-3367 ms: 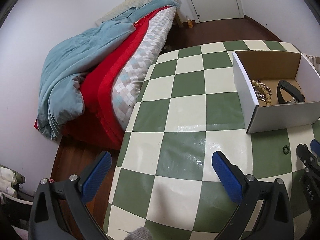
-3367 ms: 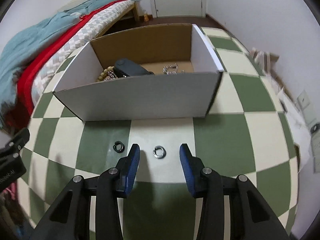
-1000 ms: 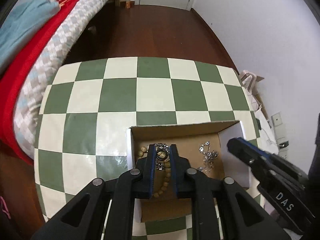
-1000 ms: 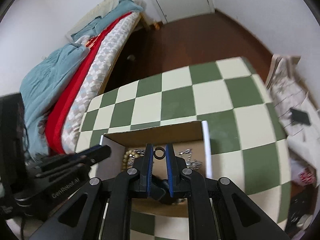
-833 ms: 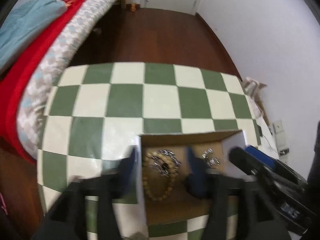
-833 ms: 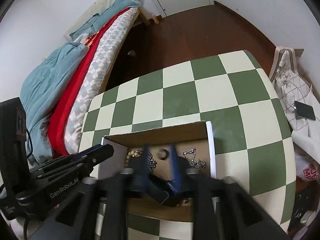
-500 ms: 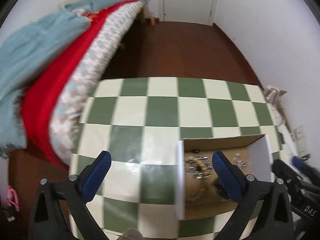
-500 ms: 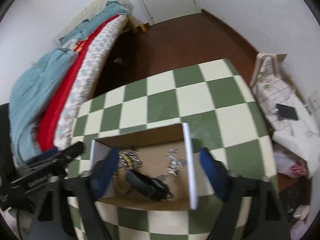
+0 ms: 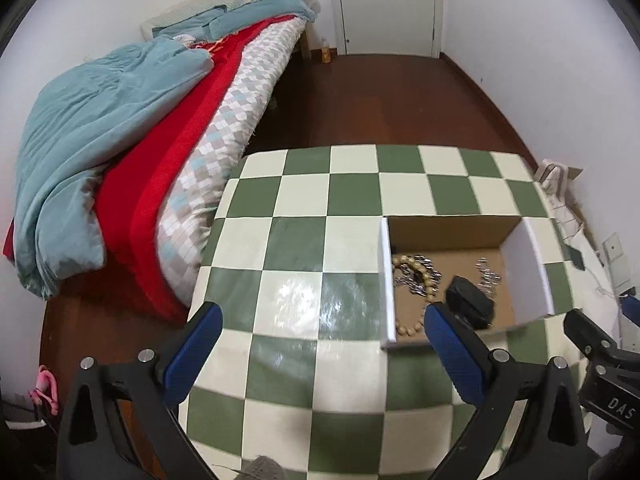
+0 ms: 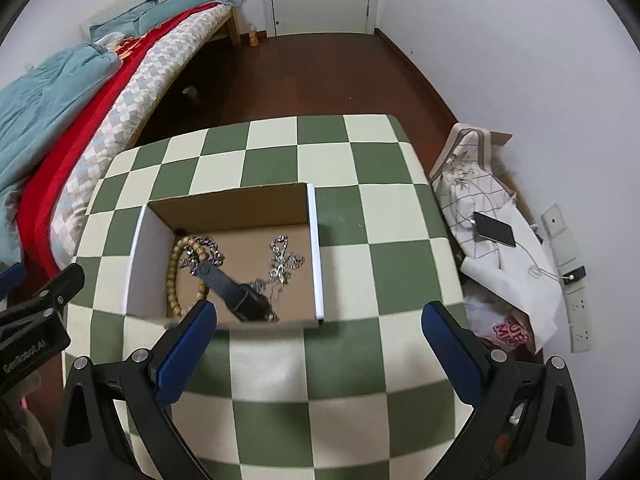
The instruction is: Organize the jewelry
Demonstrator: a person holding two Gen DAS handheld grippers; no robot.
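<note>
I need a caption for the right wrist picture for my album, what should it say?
An open hand-held gripper above a cardboard box of bead bracelet, silver chains and black watch on a checkered table.

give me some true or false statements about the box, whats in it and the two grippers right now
1. The left gripper holds a ring. False: its jaws stand wide apart with nothing between them.
2. The cardboard box sits on the checkered table. True.
3. The beaded bracelet lies outside the box. False: it lies inside, by the left wall in the right wrist view.
4. A black watch lies in the box. True.
5. The right gripper is open and empty. True.
6. The silver chain hangs over the box's rim. False: it lies on the box floor.
</note>
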